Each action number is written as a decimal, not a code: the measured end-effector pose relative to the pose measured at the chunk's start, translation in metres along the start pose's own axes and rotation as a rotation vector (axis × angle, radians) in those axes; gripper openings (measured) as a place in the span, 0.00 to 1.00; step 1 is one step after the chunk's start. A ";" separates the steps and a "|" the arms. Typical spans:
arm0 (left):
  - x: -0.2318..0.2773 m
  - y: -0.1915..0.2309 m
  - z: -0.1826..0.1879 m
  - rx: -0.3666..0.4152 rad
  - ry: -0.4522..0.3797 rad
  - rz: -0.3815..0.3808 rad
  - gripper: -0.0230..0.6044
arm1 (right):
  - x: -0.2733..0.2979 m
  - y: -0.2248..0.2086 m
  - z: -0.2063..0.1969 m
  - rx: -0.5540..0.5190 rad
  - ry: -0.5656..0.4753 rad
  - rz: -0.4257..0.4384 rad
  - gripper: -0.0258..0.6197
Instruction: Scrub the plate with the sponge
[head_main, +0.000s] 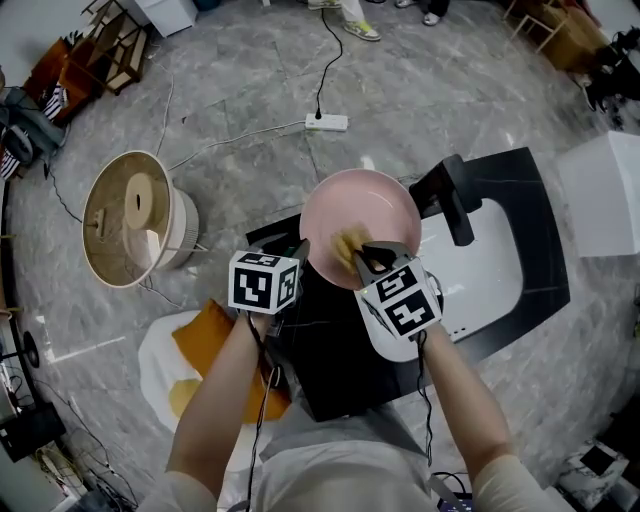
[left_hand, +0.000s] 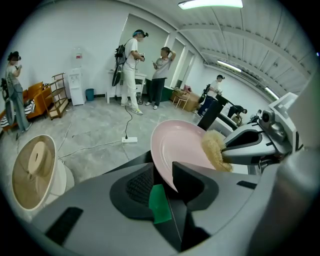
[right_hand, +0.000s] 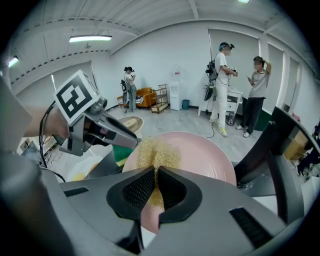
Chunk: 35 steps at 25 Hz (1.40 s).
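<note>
Plate (head_main: 375, 205) held tilted, rim clamped in left gripper (left_hand: 167, 172); right gripper (right_hand: 156, 180) pinches sponge (right_hand: 159, 152).

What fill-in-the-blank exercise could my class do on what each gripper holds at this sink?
1. The left gripper is shut on the rim of the pink ____.
2. The right gripper is shut on the yellow ____.
3. The faucet next to the white sink is coloured ____.
Missing words: plate; sponge; black.
</note>
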<state>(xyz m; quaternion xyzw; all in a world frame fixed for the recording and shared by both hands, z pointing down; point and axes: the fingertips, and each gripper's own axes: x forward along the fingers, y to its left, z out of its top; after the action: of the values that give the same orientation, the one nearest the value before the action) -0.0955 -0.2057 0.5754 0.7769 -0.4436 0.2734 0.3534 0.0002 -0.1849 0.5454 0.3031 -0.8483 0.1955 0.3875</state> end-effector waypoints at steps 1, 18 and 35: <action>0.004 0.002 0.001 0.003 0.012 -0.006 0.24 | 0.005 -0.001 -0.003 0.002 0.013 0.003 0.11; 0.048 0.011 0.005 0.088 0.199 -0.039 0.17 | 0.054 0.000 -0.029 -0.079 0.187 0.088 0.11; 0.049 0.015 0.006 -0.017 0.130 -0.038 0.13 | 0.074 -0.083 0.010 -0.071 0.145 -0.185 0.11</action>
<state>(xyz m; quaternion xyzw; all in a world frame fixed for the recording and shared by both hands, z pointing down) -0.0854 -0.2405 0.6124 0.7629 -0.4070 0.3128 0.3931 0.0121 -0.2787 0.6051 0.3511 -0.7931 0.1501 0.4746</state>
